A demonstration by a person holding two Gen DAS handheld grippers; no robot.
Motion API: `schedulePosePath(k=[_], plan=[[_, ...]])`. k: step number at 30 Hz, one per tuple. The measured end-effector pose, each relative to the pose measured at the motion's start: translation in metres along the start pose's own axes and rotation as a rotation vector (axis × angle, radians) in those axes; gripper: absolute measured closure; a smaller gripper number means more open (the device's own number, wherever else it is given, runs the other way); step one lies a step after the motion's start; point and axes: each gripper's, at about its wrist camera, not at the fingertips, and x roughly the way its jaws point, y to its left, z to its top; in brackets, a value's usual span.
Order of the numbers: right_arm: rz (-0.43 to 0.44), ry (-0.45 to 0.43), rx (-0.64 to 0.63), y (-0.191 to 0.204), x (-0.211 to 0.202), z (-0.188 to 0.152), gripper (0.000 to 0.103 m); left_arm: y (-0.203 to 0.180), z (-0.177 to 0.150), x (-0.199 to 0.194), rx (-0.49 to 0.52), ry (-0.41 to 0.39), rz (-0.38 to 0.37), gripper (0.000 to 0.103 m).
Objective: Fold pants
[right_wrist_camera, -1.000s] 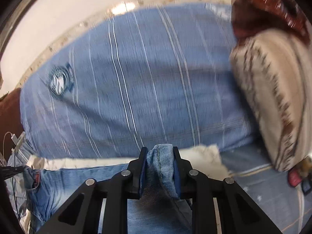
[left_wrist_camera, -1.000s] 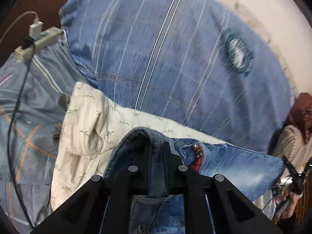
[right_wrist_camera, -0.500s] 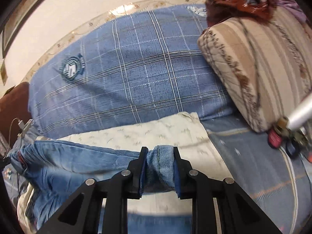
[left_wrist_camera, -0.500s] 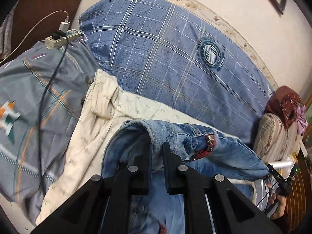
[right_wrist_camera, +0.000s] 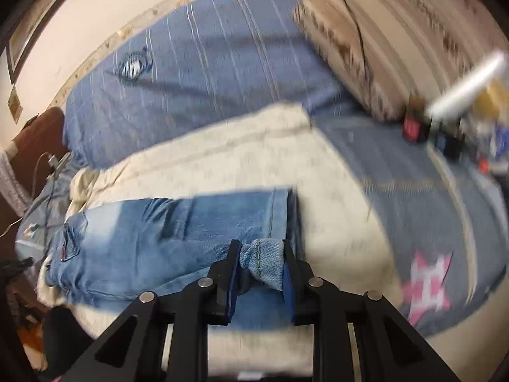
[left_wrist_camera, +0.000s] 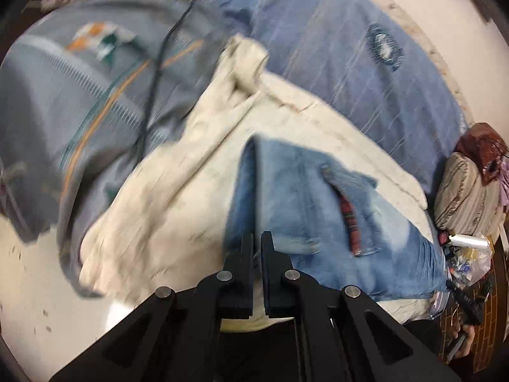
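Round crest on blue pillow point(right_wrist_camera: 133, 67), txt unreadable, blurred

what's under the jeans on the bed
The jeans lie on a cream sheet, which shows around them. Whatever lies beneath the denim itself is covered.

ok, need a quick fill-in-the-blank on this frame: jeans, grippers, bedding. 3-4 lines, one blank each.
1. The jeans lie on a ____-coloured sheet.
2. The right gripper has a rolled denim ____ between its fingers, jaws opening.
3. The left gripper is ____, with the fold edge of the jeans at its tips.
4. The round logo sits on the big ____ pillow.

Missing words: cream; hem; shut; blue
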Motion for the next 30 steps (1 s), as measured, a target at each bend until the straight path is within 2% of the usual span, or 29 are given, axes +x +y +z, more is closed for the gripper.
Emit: schedulePosePath(k=[2,4,6,7,8,12,14,17,21,22,23,24,26,28,30], plan=[[0.006,0.081,0.019,-0.007,0.003,-0.011,0.073,0.003,-0.004,-0.003,-0.023,0.0,-0.017,0.099],[0.015,0.117,0.043,-0.014,0.0,-0.017,0.072,-0.002,-0.003,-0.007,-0.024,-0.012,-0.038,0.099],[0.022,0.097,0.064,-0.02,-0.01,-0.018,0.063,-0.015,0.001,-0.013,-0.005,-0.032,-0.056,0.099],[0.01,0.07,0.07,-0.022,-0.017,-0.017,0.048,-0.022,0.003,-0.015,0.01,-0.04,-0.069,0.098],[0.004,0.037,0.077,-0.023,-0.023,-0.014,0.037,-0.033,0.005,-0.019,0.035,-0.053,-0.086,0.097],[0.019,-0.067,0.106,-0.028,-0.041,0.002,0.035,-0.067,0.006,-0.018,0.136,-0.085,-0.105,0.073],[-0.006,-0.069,0.096,-0.023,-0.031,0.022,0.035,-0.079,0.007,-0.01,0.156,-0.082,-0.098,0.072],[-0.032,-0.017,0.102,-0.02,0.001,0.044,0.035,-0.084,0.004,0.008,0.139,-0.051,-0.102,0.072],[-0.05,0.081,0.126,-0.02,0.052,0.059,0.035,-0.081,-0.003,0.033,0.143,0.003,-0.023,0.072],[-0.051,0.115,0.113,-0.018,0.068,0.061,0.039,-0.077,-0.005,0.04,0.141,0.032,0.007,0.072],[-0.055,0.143,0.096,-0.016,0.078,0.062,0.056,-0.074,-0.007,0.047,0.138,0.056,0.034,0.072],[-0.071,0.173,0.077,-0.014,0.087,0.061,0.069,-0.071,-0.009,0.052,0.132,0.077,0.049,0.072],[-0.126,0.187,0.039,-0.008,0.094,0.062,0.088,-0.061,-0.013,0.057,0.11,0.094,0.05,0.072],[-0.142,0.132,-0.009,0.004,0.082,0.069,0.095,-0.06,-0.015,0.055,0.115,0.087,0.044,0.072],[-0.164,0.044,-0.038,0.014,0.064,0.079,0.096,-0.061,-0.016,0.054,0.126,0.083,0.053,0.072]])
